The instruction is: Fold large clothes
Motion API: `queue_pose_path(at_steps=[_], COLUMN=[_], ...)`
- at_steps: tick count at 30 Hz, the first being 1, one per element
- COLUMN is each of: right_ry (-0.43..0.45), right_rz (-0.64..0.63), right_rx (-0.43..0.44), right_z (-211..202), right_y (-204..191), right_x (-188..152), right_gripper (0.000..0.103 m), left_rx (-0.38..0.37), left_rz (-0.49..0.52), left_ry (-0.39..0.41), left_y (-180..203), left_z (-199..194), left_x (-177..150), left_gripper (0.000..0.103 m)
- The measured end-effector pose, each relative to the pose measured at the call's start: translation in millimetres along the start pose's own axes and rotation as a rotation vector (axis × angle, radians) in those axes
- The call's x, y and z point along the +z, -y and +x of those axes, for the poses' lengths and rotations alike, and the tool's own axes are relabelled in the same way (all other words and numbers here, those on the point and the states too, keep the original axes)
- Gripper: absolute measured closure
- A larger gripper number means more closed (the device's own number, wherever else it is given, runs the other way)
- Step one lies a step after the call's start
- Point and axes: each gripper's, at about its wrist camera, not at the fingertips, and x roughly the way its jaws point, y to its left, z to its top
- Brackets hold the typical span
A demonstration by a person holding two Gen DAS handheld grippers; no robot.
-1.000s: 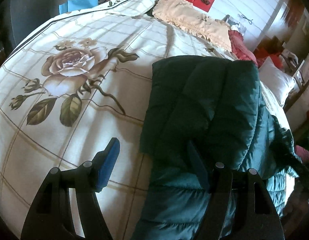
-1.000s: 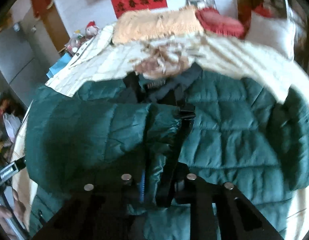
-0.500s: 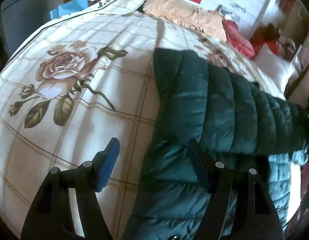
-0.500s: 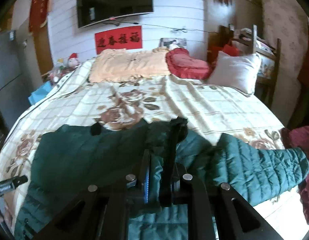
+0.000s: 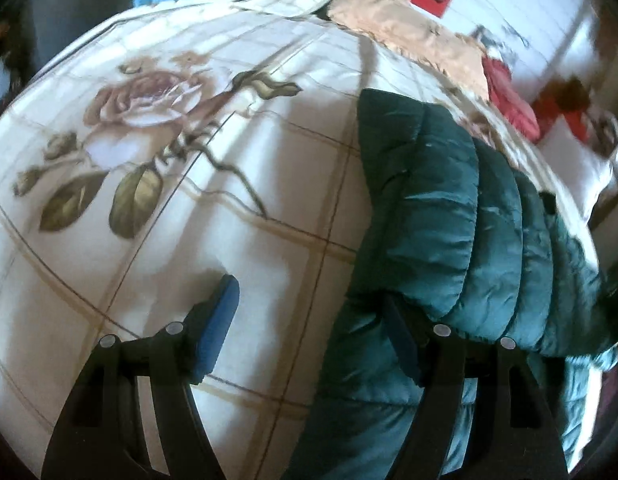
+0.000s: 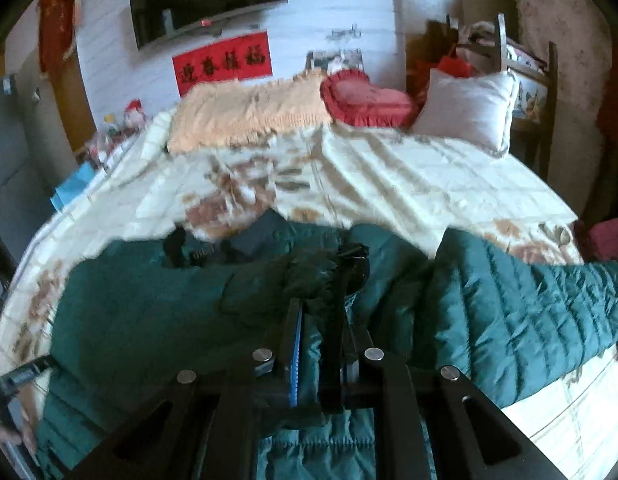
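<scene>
Plainly a dark green quilted puffer jacket, spread across the near part of the bed on a rose-print bedspread. Long axis: side to side across the right wrist view, 1 sleeve reaching out to the right edge. Right hand-held gripper: pressed together on a bunched fold of the jacket near its middle, fabric pinched between the blue pad and the opposite finger. Left hand-held gripper: jaws opening and wide apart, nothing between them but bedspread; right-hand finger resting at or on the jacket's edge, left-hand blue pad over bare bedspread. From that gripper, jacket lying to the right and ahead, a folded-over panel running away toward the pillows. Nearer to the unfolded sleeve: the right hand, already clamped. Nearer to the jacket's left edge: the left, likely needing only a short shift rightward to straddle it. Contact under that finger hard to judge.
</scene>
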Motion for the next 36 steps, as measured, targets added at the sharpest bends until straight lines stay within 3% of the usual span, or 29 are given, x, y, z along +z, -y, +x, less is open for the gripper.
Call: queue_pose_path(at_steps=[4,10,12,13,14,17,20,27,30,36], right_ry=[-0.097,-0.122,-0.114,-0.090,-0.070,-0.020,0.002,-0.055,-0.112,-0.137], right_rz=[-0.030,-0.023,0.001,0.015,0.021,0.008,-0.023,-0.200,-0.215,-0.152], right_rx=[-0.038,-0.026,-0.014,0.000,0.009,0.016,0.069,0.148,0.116,0.084], right_z=[36,28,19,11,6,-7,-10,27,56,83], right_y=[-4,5,10,12,12,2,-18,-82,-86,-71], right_x=[-20,-21,-18,-17,-15,-7,0,0,-4,-2], right_gripper=[0.091,0.089,0.070,0.053,0.046,0.046,0.046,0.046,0.047,0.046], left_rx=[0.001,0.040,0.038,0.036,0.027,0.015,0.015,0.099,0.119,0.043], left_rz=[-0.007,0.067,0.076,0.077,0.079,0.101,0.116,0.129,0.116,0.047], left_ry=[-0.005,0.055,0.111,0.147,0.175,0.199,0.169,0.056,0.024,-0.002], left_y=[-1,5,7,9,12,28,50,73,65,48], left_z=[-4,-38,-56,-66,-74,-79,-57,15,30,28], left_x=[-1,-2,1,4,8,20,34,47,43,50], left_gripper=[0.030,0.031,0.031,0.031,0.030,0.030,0.030,0.029,0.018,0.016])
